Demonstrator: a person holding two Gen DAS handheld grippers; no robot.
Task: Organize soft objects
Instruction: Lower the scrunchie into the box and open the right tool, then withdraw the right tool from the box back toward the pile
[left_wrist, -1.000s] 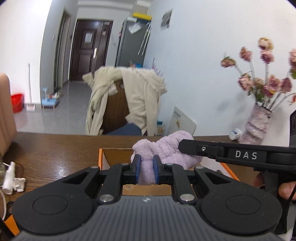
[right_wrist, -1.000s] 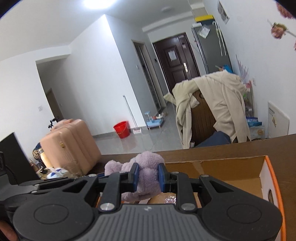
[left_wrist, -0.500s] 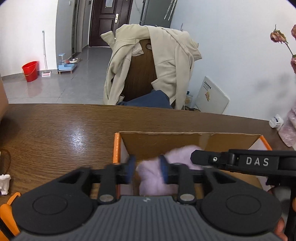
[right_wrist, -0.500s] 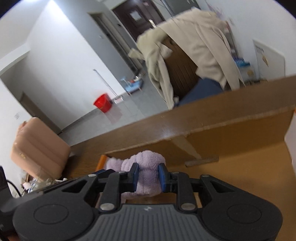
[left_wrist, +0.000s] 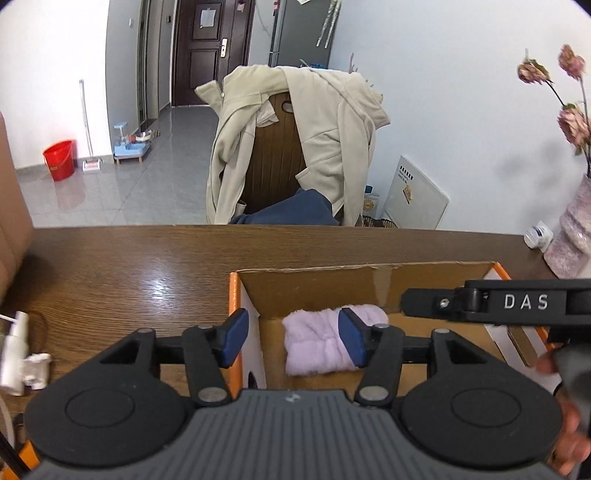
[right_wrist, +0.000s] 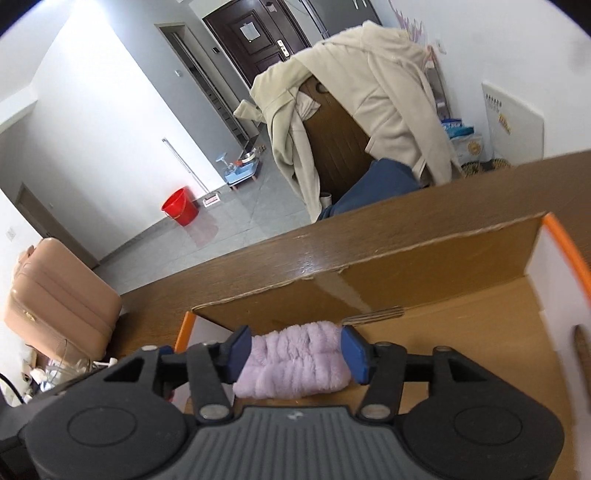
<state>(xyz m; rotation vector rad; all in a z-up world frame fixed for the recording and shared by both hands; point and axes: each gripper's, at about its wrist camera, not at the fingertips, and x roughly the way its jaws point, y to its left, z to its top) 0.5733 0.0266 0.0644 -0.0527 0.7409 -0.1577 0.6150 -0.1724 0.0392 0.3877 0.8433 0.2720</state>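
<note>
Brown wooden tabletop (left_wrist: 122, 266) carries everything, nearest an open cardboard box (left_wrist: 369, 284) with orange edges. Both claws reach into it: the left claw (left_wrist: 293, 341) is spread, its jaws having just been opening, and the purple plush toy (left_wrist: 317, 345) lies between them without being pinched. The right claw (right_wrist: 297, 354) has just been opening too, its pads beside the toy's ends, apparently released. So this toy looks delivered into the box; withdrawing remains. Beyond stands a chair draped with a beige jacket (left_wrist: 325, 125).
</note>
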